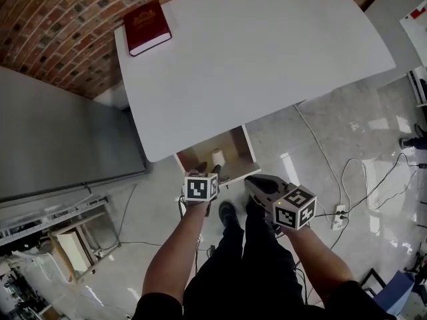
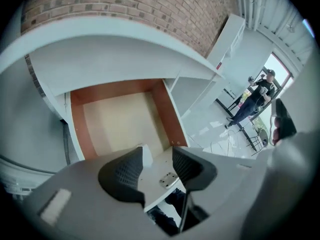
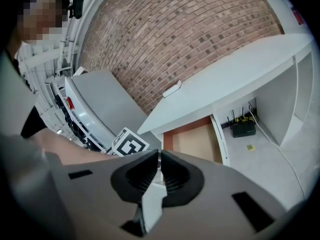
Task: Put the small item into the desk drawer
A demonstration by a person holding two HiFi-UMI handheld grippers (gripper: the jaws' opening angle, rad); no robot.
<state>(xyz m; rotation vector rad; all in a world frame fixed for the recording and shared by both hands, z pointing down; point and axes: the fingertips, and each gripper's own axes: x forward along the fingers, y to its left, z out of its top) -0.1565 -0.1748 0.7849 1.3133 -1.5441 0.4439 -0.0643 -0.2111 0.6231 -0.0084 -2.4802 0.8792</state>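
**Small white item** [image 1: 218, 157] sits inside the open desk drawer [image 1: 251, 153], at 12 o'clock of the left tool [image 1: 209, 171]. That tool's jaws are released, spread wide and gripping nothing. The right tool [image 1: 252, 184], at 3 o'clock of the left, is clenched and empty. The drawer projects from under the white worktop [image 1: 267, 52]. A red book [image 1: 147, 27] lies at the worktop's 10 o'clock corner. Cables [image 1: 347, 172] trail over the floor at 3 o'clock.
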